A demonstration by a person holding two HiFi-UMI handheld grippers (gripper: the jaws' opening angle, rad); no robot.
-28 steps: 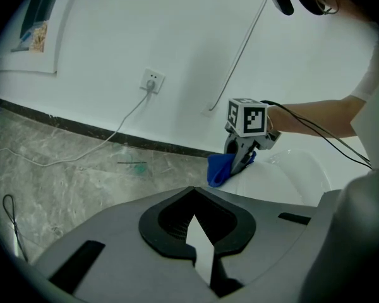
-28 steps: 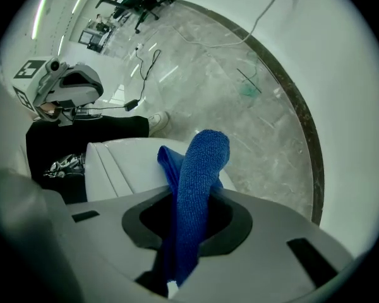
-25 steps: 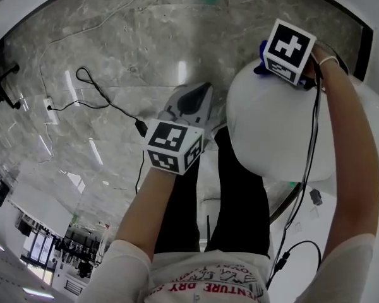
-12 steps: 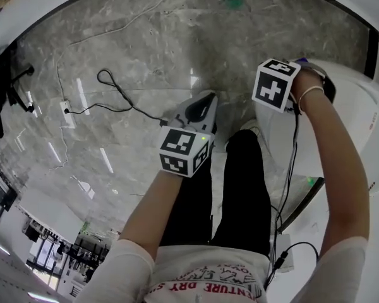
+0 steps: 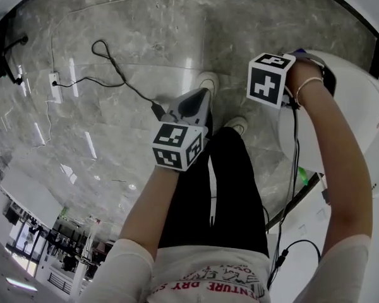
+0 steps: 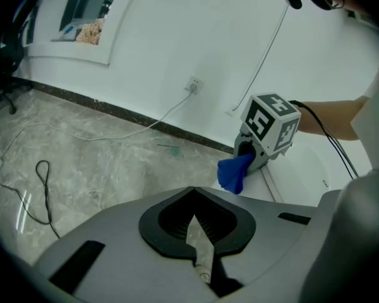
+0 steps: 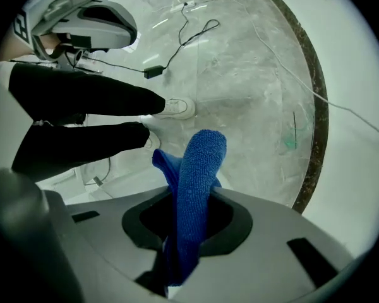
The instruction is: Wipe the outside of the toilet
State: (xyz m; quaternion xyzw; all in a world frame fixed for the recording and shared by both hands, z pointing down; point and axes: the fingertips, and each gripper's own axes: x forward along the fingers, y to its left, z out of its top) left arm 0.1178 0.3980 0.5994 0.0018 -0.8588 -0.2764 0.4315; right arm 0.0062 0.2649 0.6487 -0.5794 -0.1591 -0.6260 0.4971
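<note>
Fingers of our right gripper [image 7: 191,232] were clamped on the blue cloth [image 7: 201,182], and a folded tongue of it stuck out past the tips. Those of our left gripper [image 6: 199,257] were drawn nearly together on nothing, with only a sliver of marble floor [image 6: 82,169] showing between them. That gripper hung idle above our legs [image 5: 230,188]. The white toilet [image 5: 350,112] stood at our right, and the head view put the right gripper at its near upper edge. From the left gripper view the cloth hung just beside the white porcelain, though we could not tell whether it touched. We judged the wiping stroke to be the step in hand, with the cloth brought up to the outside of the bowl rather than laid flat on it. The next move, as we saw it, called for turning the cloth's broad side onto the outer wall and drawing it along the curve with steady pressure. It also called for a tight grip so the cloth did not slip out, and for keeping the trailing cable [image 5: 296,163] off the porcelain.
</note>
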